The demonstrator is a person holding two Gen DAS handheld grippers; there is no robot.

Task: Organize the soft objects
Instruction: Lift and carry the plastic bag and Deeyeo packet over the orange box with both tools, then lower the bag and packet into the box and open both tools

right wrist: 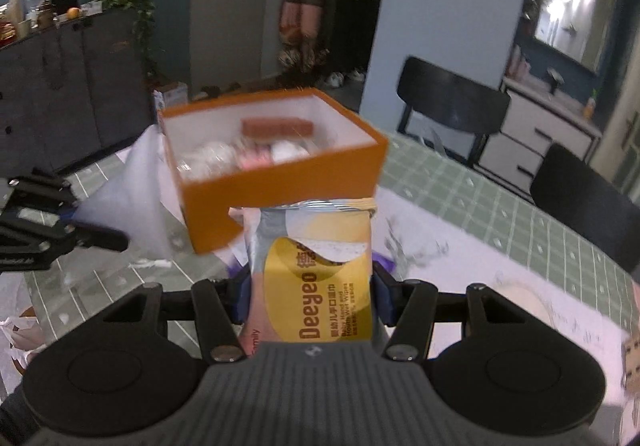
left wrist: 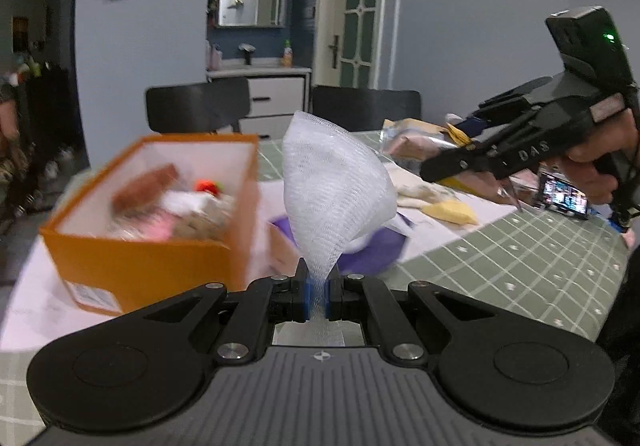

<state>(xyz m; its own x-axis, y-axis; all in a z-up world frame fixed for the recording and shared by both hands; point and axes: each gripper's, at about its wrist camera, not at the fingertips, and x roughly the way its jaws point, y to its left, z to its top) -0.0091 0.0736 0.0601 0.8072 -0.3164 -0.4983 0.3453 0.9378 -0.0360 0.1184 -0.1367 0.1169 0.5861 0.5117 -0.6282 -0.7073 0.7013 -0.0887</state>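
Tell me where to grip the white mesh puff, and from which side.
Grip the white mesh puff at its gathered narrow end, from below, as the left claw does now: the mesh bunches thin there and fits between shut pads, while the wide flared top would probably just squash and slip.

A table under a green grid-patterned cloth [left wrist: 520, 246] bears an open orange cardboard box [left wrist: 132, 266]. White paper sheets [right wrist: 500, 258], a lit phone [left wrist: 564, 199] and a yellow soft piece [left wrist: 452, 211] lie nearby.

Orange box [left wrist: 152, 246] contents blurred — items unidentifiable.
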